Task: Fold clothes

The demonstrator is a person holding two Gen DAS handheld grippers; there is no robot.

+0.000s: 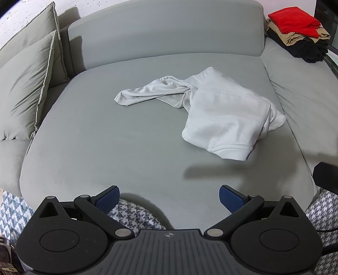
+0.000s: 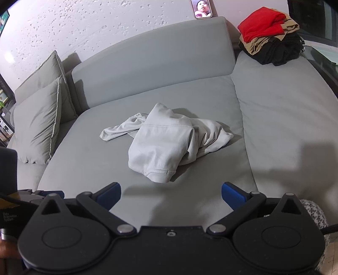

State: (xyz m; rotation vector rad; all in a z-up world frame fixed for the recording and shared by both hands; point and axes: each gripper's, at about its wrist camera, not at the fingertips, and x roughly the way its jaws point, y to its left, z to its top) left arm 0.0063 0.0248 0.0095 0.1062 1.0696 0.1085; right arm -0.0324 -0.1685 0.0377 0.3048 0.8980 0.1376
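Note:
A white sweatshirt (image 1: 219, 110) lies crumpled on the grey sofa seat (image 1: 105, 143), one sleeve stretched out to the left. In the right wrist view the same sweatshirt (image 2: 164, 143) sits mid-seat, its ribbed hem nearest me. My left gripper (image 1: 169, 197) hovers open over the seat's front edge, well short of the garment and to its left. Over that same front edge my right gripper (image 2: 171, 195) is open too, with nothing between its blue pads (image 2: 232, 196). Neither gripper touches the cloth.
A pile of folded clothes (image 1: 297, 33), red on top of tan and black, rests at the sofa's back right corner (image 2: 270, 36). Two grey cushions (image 1: 27, 84) lean at the left. A phone (image 2: 200, 8) stands on the backrest. A patterned rug (image 1: 12, 211) lies below.

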